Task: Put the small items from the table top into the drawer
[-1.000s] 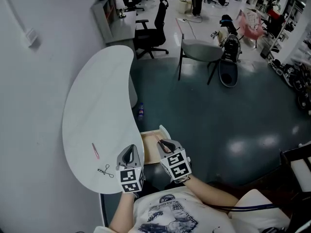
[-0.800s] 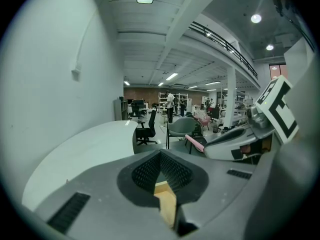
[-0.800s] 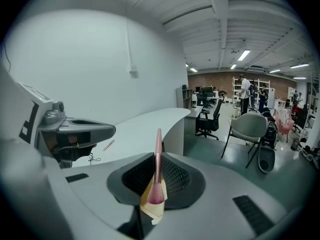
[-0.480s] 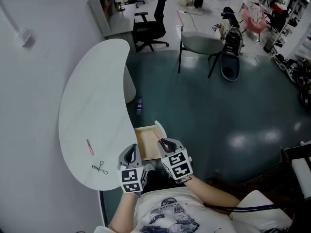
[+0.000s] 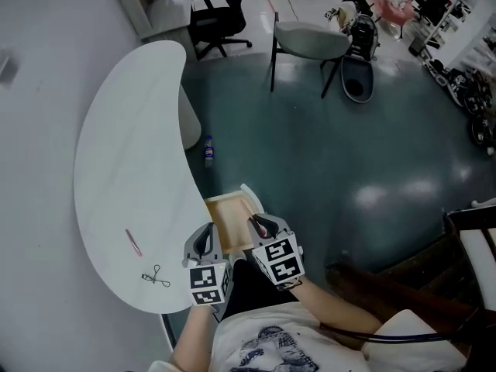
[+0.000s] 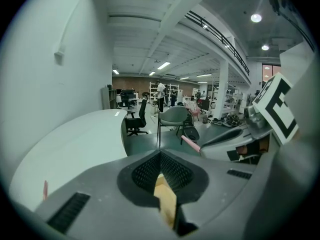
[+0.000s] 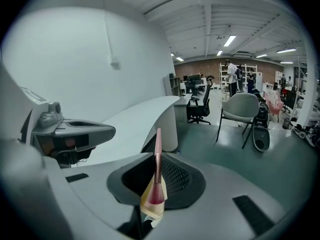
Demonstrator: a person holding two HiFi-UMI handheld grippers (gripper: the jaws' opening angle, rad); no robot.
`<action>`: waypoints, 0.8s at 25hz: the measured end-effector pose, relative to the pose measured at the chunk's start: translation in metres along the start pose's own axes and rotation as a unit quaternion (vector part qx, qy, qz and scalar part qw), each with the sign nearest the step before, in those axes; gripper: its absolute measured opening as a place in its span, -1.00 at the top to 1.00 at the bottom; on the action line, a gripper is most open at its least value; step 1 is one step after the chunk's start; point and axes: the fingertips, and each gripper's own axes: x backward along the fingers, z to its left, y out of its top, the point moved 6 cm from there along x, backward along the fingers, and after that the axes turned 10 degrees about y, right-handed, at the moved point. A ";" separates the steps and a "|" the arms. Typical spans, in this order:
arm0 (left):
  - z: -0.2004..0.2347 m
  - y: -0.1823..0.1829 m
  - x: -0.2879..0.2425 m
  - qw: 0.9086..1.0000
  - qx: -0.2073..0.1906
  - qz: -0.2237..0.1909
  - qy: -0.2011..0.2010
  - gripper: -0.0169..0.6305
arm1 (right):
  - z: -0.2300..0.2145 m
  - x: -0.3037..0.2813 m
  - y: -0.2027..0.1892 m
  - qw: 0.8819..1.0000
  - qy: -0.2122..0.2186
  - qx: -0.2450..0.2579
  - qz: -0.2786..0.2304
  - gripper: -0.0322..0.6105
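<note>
Two tools show low in the head view, just ahead of the person's lap and side by side at the near end of the open drawer [image 5: 225, 198]. The left tool [image 5: 204, 239] has its jaws pressed together, and its own view shows nothing caught between them, only the drawer's pale wood below the tips. The right tool [image 5: 260, 225] is pinching a slim pink stick [image 7: 158, 170], which stands up past the jaw tips and points away from the person. The drawer is pulled out from the curved edge of the white desk [image 5: 128, 146], and its wooden bottom is in plain sight. On the desk top, left of the left tool, lie a second pink stick [image 5: 133, 242] and, nearer the person, a small metal item [image 5: 156, 277] with looped handles; the two are close together but apart. A bottle [image 5: 208, 151] stands on the floor beyond the drawer.
</note>
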 end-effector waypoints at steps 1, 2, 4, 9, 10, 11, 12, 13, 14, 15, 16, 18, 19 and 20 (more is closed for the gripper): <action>0.002 -0.002 -0.005 1.000 -0.001 0.002 -0.005 0.89 | -0.001 -0.005 -0.002 1.000 -0.004 -0.004 0.001 0.71; 0.004 -0.003 -0.009 1.000 -0.002 0.004 -0.011 0.89 | -0.002 -0.011 -0.004 1.000 -0.009 -0.007 0.002 0.71; 0.006 -0.006 -0.020 1.000 -0.002 0.006 -0.024 0.89 | -0.007 -0.022 -0.009 1.000 -0.019 -0.015 0.003 0.71; 0.022 -0.014 -0.046 0.999 -0.008 0.008 -0.036 0.89 | -0.015 -0.057 -0.027 0.998 -0.039 -0.039 0.013 0.71; 0.027 -0.017 -0.052 0.999 -0.006 0.008 -0.038 0.89 | -0.017 -0.064 -0.033 0.998 -0.045 -0.043 0.015 0.71; 0.030 -0.021 -0.058 0.999 -0.004 0.008 -0.040 0.89 | -0.018 -0.071 -0.038 0.997 -0.050 -0.049 0.017 0.71; 0.033 -0.024 -0.063 0.999 -0.002 0.009 -0.043 0.89 | -0.020 -0.076 -0.043 0.997 -0.055 -0.054 0.019 0.71; 0.036 -0.026 -0.068 0.999 0.001 0.012 -0.045 0.89 | -0.021 -0.082 -0.048 0.996 -0.058 -0.059 0.021 0.71; 0.038 -0.028 -0.072 0.999 0.003 0.015 -0.047 0.89 | -0.022 -0.087 -0.053 0.996 -0.060 -0.064 0.025 0.71; 0.040 -0.030 -0.076 0.999 0.005 0.018 -0.049 0.89 | -0.021 -0.091 -0.057 0.995 -0.060 -0.070 0.028 0.71; 0.041 -0.031 -0.079 0.998 0.006 0.021 -0.050 0.89 | -0.020 -0.095 -0.060 0.995 -0.060 -0.075 0.032 0.71; 0.046 -0.034 -0.085 0.998 0.007 0.025 -0.055 0.89 | -0.018 -0.105 -0.063 0.994 -0.063 -0.081 0.038 0.71; 0.048 -0.036 -0.088 0.998 0.007 0.027 -0.057 0.89 | -0.018 -0.110 -0.065 0.994 -0.064 -0.082 0.040 0.71; 0.049 -0.039 -0.090 0.998 0.006 0.028 -0.059 0.89 | -0.017 -0.115 -0.069 0.993 -0.067 -0.085 0.041 0.71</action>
